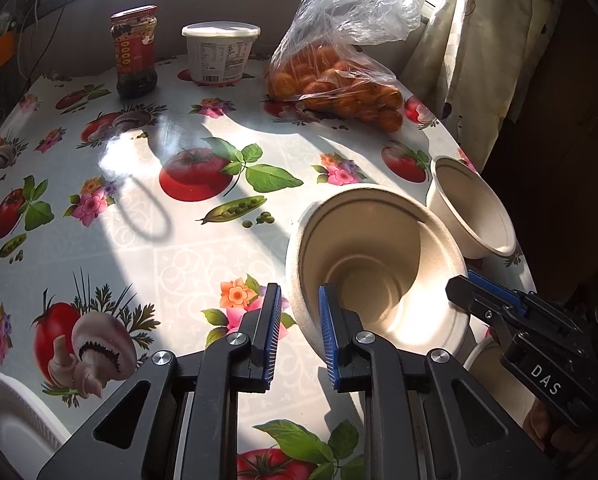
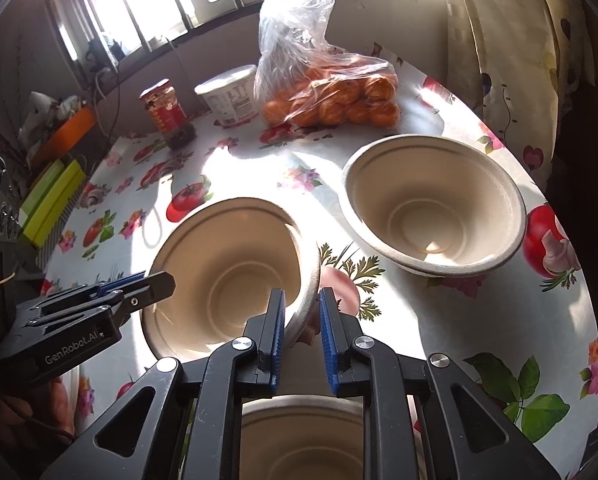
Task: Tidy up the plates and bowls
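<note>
Two bowls (image 2: 227,276) (image 2: 435,208) side by side, jar (image 2: 169,118) behind

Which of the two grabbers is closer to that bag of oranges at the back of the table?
Right, though only slightly. The right gripper holds the near bowl by the rim on the bag's side; the left gripper grips the opposite rim. Both are far off.

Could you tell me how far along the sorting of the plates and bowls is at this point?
Nothing looks stacked yet. In hand: the left gripper and right gripper both pinch opposite rims of one tilted paper bowl. Left: a second bowl stands alone near the table edge, a third bowl sits below the right gripper, and a white plate lies apart at the near left.
</note>
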